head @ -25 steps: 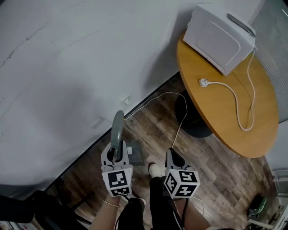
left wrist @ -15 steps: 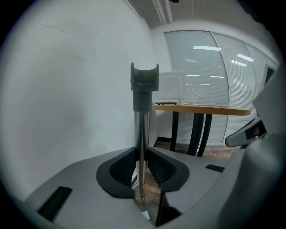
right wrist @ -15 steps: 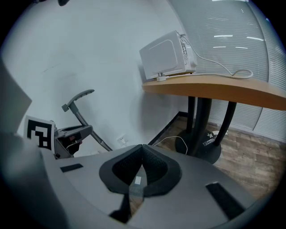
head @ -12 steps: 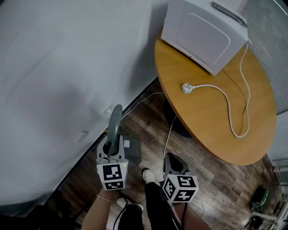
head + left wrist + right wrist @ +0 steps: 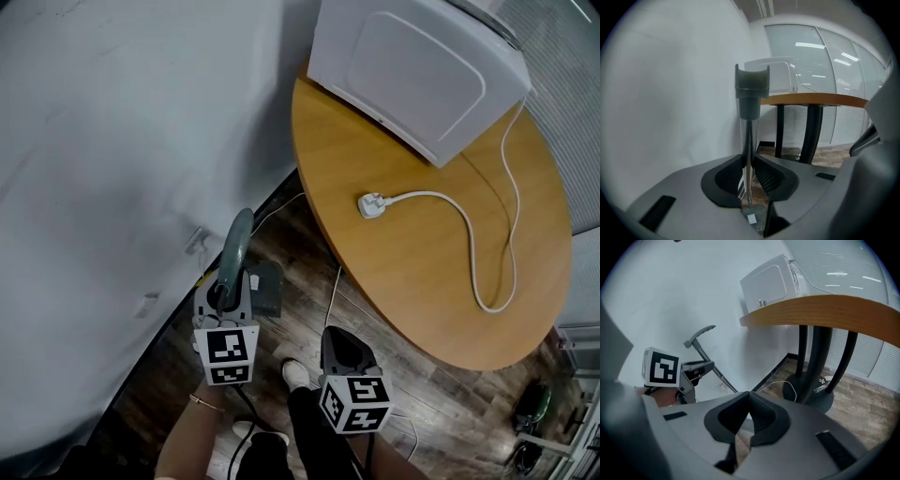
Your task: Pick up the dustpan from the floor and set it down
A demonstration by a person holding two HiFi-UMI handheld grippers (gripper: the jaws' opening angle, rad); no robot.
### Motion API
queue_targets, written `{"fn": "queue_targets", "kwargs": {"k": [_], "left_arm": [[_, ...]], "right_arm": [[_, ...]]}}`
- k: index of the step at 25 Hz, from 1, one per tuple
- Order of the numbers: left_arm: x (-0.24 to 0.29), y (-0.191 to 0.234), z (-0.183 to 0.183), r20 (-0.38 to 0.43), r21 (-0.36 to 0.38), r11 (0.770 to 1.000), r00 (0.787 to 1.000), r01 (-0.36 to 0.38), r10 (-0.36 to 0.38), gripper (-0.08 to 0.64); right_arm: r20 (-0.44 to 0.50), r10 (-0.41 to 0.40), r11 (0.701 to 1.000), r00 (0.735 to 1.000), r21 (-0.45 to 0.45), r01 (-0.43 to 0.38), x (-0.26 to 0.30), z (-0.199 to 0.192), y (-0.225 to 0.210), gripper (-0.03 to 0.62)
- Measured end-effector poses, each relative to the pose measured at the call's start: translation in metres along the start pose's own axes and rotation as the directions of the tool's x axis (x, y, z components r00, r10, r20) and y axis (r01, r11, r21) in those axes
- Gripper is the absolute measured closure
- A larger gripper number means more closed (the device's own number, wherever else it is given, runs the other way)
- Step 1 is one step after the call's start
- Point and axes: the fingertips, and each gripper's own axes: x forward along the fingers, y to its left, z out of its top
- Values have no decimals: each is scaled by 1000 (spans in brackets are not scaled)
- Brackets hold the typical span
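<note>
The dustpan has a long grey-green handle (image 5: 234, 246) and a dark pan (image 5: 265, 289) at its lower end, over the wood floor by the white wall. My left gripper (image 5: 228, 292) is shut on the handle's shaft (image 5: 749, 154), which stands upright between the jaws with its clip end (image 5: 752, 89) above. Part of the pan (image 5: 754, 220) shows below the jaws; whether it touches the floor I cannot tell. My right gripper (image 5: 343, 339) is to the right of the dustpan, shut (image 5: 749, 397) with nothing in it. The right gripper view shows the left gripper (image 5: 693, 373) and the handle (image 5: 701, 341).
A round wooden table (image 5: 422, 244) stands close ahead on the right, bearing a white appliance (image 5: 412, 75) and its plug and cord (image 5: 372, 202). Under the table are its dark legs and base (image 5: 808, 394). A thin cable (image 5: 330, 295) lies on the floor. The person's shoe (image 5: 295, 373) is below.
Both grippers have moved along the wall toward the table, which now lies closer in the head view. The left one still carries the dustpan handle upright.
</note>
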Motion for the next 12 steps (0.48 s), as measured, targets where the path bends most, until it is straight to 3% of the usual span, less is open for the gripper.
{"fn": "queue_targets", "kwargs": {"k": [12], "left_arm": [[66,0,-4,-37,1,1000,999,17,-17,469]], "right_arm": [[-53,-8,1000,999,-6,7,21,-3,-12,560]]}}
